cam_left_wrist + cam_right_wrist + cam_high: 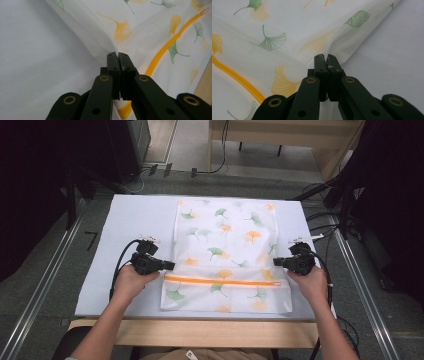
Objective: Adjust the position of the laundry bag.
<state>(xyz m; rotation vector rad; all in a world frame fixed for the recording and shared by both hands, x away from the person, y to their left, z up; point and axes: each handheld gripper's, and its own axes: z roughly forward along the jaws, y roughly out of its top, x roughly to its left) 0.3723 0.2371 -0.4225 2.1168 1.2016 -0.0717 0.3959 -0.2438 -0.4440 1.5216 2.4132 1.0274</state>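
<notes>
Mesh bag (225,250): a white zippered pouch printed with ginkgo leaves, flat on the pale surface (130,220), centre of the high view.
Zipper (220,281): orange, running across the bag's lower part, between the two hands.
Left tongs (171,265): clenched on the bag's left edge (in the left gripper view the mesh rises to a small peak at the tips (117,56)).
Right tongs (276,262): clenched on the bag's right edge, fabric pinched the same way (325,58).
Step in hand: probably lifting or folding the bag by its two side edges.
Doing it well: move both hands together at one height, keep the mesh lightly taut so the thin edge does not slip out, and keep the zipper line straight.
</notes>
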